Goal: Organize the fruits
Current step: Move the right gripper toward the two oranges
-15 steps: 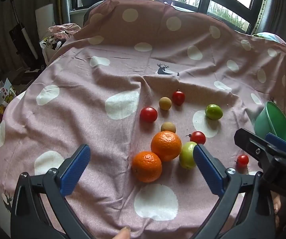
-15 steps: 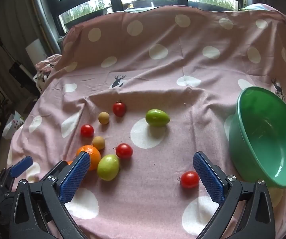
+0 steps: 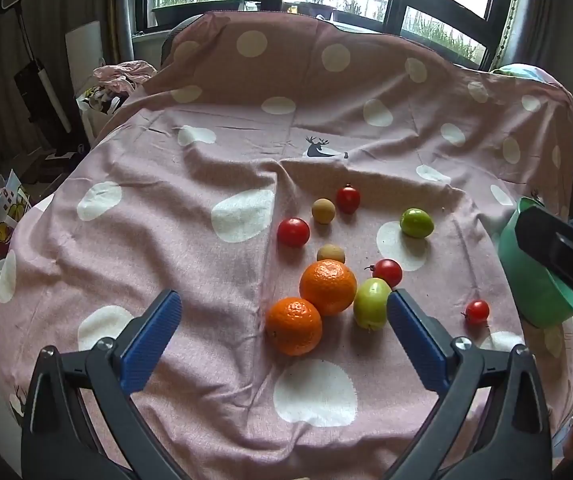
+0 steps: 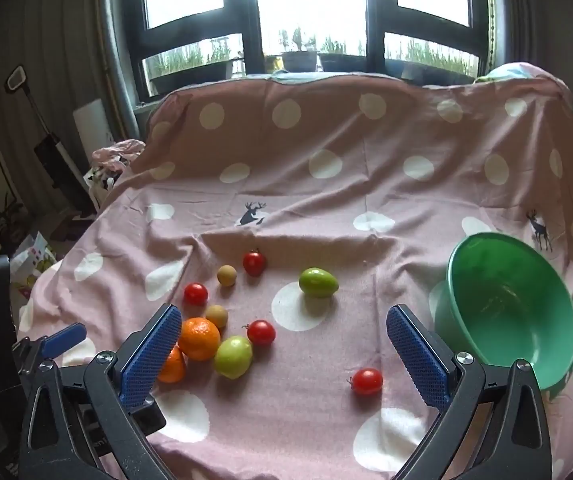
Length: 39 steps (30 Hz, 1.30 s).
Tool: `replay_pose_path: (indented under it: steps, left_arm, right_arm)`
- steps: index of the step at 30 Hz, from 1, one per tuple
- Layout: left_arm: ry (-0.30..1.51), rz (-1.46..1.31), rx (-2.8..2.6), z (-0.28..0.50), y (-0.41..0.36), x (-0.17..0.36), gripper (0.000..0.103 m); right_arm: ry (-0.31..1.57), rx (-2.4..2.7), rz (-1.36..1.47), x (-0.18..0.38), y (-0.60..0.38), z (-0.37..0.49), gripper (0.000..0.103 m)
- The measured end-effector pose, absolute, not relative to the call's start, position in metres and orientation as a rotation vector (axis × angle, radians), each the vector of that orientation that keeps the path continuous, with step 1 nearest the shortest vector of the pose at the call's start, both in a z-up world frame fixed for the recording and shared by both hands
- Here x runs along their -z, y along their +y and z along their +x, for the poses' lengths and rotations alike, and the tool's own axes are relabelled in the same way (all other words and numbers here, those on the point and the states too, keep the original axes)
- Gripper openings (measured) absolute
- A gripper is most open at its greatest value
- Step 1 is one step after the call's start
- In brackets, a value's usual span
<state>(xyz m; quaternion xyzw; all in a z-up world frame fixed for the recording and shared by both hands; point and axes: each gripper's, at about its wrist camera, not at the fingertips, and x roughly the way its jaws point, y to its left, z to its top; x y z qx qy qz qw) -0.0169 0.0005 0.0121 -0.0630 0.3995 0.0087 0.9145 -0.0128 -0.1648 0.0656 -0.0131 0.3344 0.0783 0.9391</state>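
Both the left gripper (image 3: 280, 326) and right gripper (image 4: 280, 346) gape wide, holding nothing. Fruits (two oranges (image 3: 328, 287) touching) lie on the cloth (image 3: 190, 240). The bowl (image 4: 510, 308) sits right.

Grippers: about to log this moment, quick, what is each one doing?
Left gripper: open, holding nothing.
Right gripper: open, holding nothing.

I see a pink polka-dot cloth (image 4: 326, 208) draped before dark-framed windows (image 4: 310, 8), potted plants (image 4: 298, 58) outside on the sill.
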Motion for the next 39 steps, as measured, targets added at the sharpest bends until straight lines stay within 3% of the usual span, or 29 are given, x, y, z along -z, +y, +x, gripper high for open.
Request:
replay_pose_path:
  steps: [9, 19, 27, 39]
  left_arm:
    - [0.761, -0.201, -0.002, -0.029, 0.007, -0.032, 0.102]
    - [0.798, -0.165, 0.015, -0.022, -0.008, -0.025, 0.102]
    - [0.838, -0.152, 0.03, -0.013, -0.012, -0.019, 0.098]
    - [0.898, -0.188, 0.049, -0.006, -0.011, -0.008, 0.083]
  right_arm:
    - [0.659, -0.221, 0.014, -0.098, -0.154, -0.038, 0.103]
    - [0.802, -0.201, 0.097, -0.076, -0.17, -0.009, 0.102]
    - [0.965, -0.252, 0.21, -0.048, -0.173, 0.036, 0.079]
    - [1.012, -0.28, 0.233, -0.024, -0.171, 0.062, 0.076]
